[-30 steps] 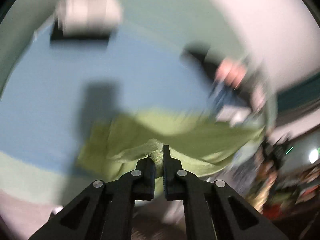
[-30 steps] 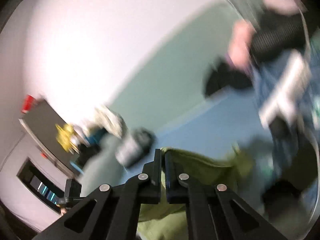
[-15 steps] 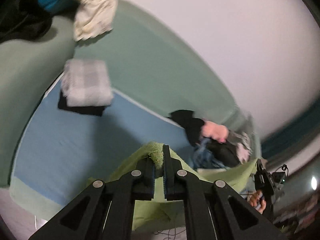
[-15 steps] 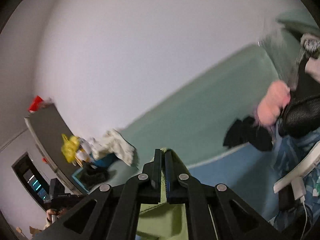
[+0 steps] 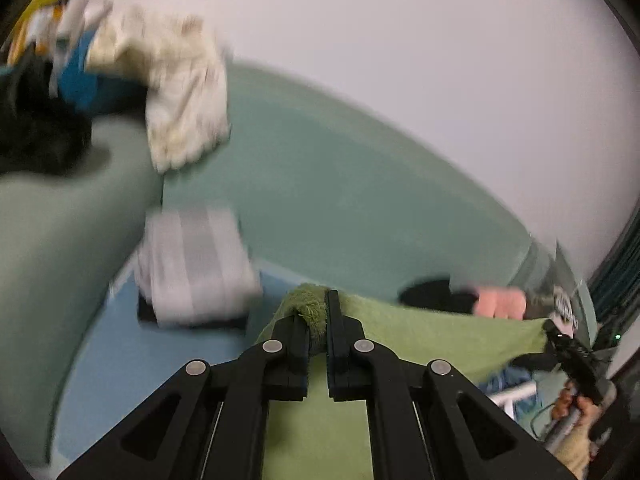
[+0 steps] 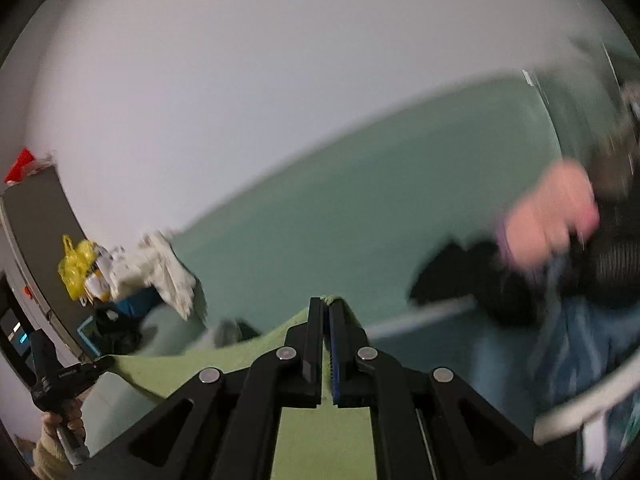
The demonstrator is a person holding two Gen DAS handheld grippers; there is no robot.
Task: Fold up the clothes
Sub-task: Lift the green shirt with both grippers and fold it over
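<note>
A green towel is held up in the air, stretched between my two grippers. My left gripper is shut on one fuzzy corner of it. My right gripper is shut on the other corner, and the green towel hangs below it. In the left wrist view the right gripper shows at the far end of the taut top edge. In the right wrist view the left gripper shows at lower left. Both views are motion-blurred.
A folded grey-white stack lies on a dark garment on the blue sheet. A heap of cream and black clothes sits on the green sofa arm. Pink, black and blue clothes pile at the right. A white wall is behind.
Both grippers have risen with the towel, lifting it off the blue sheet. The views have tilted up toward the sofa back and the wall. Both stay shut on the corners.
</note>
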